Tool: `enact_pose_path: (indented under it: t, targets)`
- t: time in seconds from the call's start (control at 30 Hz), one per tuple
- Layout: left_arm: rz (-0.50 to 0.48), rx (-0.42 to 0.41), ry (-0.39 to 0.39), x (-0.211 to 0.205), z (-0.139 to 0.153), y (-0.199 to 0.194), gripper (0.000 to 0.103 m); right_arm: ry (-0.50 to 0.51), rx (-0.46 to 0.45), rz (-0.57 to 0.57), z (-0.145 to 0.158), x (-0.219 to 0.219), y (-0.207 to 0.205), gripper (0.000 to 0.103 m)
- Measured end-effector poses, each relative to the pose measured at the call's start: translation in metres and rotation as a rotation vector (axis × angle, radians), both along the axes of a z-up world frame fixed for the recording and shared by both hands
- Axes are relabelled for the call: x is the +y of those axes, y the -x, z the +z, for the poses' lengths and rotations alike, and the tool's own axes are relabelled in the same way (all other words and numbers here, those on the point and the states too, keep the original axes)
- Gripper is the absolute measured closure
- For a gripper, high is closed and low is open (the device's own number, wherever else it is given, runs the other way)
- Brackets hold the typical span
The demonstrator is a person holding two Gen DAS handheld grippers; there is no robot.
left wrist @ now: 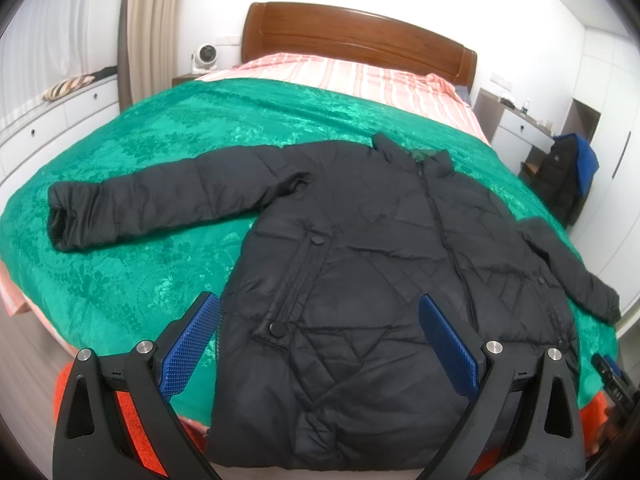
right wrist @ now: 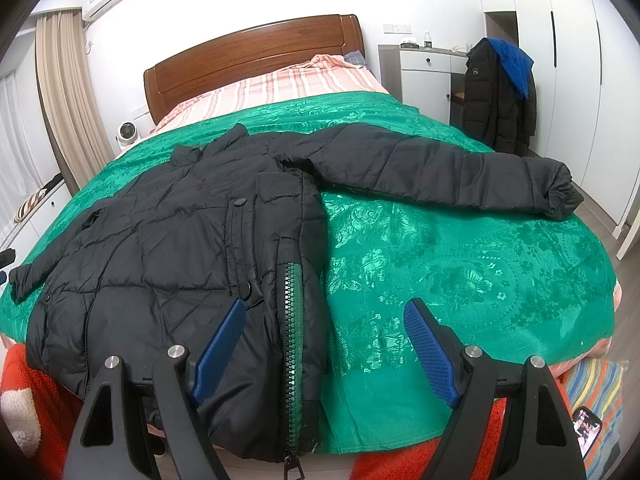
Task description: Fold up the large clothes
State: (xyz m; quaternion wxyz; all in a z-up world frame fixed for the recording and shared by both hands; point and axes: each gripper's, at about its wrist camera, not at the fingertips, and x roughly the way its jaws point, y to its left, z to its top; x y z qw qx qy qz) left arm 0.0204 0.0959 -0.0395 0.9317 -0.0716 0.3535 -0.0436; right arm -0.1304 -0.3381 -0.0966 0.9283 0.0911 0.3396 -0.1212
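A large black puffer jacket (left wrist: 360,260) lies front up on the green bedspread (left wrist: 140,272), collar toward the headboard and both sleeves spread out to the sides. My left gripper (left wrist: 320,312) is open above its lower front panel, nothing between the blue pads (left wrist: 188,348). In the right wrist view the same jacket (right wrist: 180,240) shows a side zipper with green teeth (right wrist: 294,320) near the hem. My right gripper (right wrist: 324,320) is open, hovering over that zipper edge and the green bedspread (right wrist: 460,280), touching nothing. The right sleeve (right wrist: 460,172) stretches toward the bed's right side.
A wooden headboard (left wrist: 360,36) and striped pink sheet (left wrist: 340,76) lie beyond. Another dark jacket with a blue garment hangs on a chair (right wrist: 500,96) by a white cabinet (right wrist: 428,76). White drawers (left wrist: 48,128) line the left wall. A phone (right wrist: 586,428) lies bottom right.
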Motion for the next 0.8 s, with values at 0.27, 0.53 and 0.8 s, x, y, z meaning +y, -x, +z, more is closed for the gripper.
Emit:
enact_pose_path:
  t: [0.27, 0.53, 0.8]
  targets:
    - [0.000, 0.001, 0.000, 0.000, -0.001, 0.000, 0.003, 0.000, 0.001, 0.000, 0.000, 0.000, 0.000, 0.022]
    - [0.001, 0.005, -0.008, -0.001, -0.001, -0.001, 0.003, -0.114, -0.027, -0.013, 0.001, -0.027, -0.003, 0.022]
    - [0.014, 0.003, 0.016, 0.005, 0.001, -0.002, 0.003, -0.471, -0.168, -0.375, -0.023, -0.197, -0.023, 0.022]
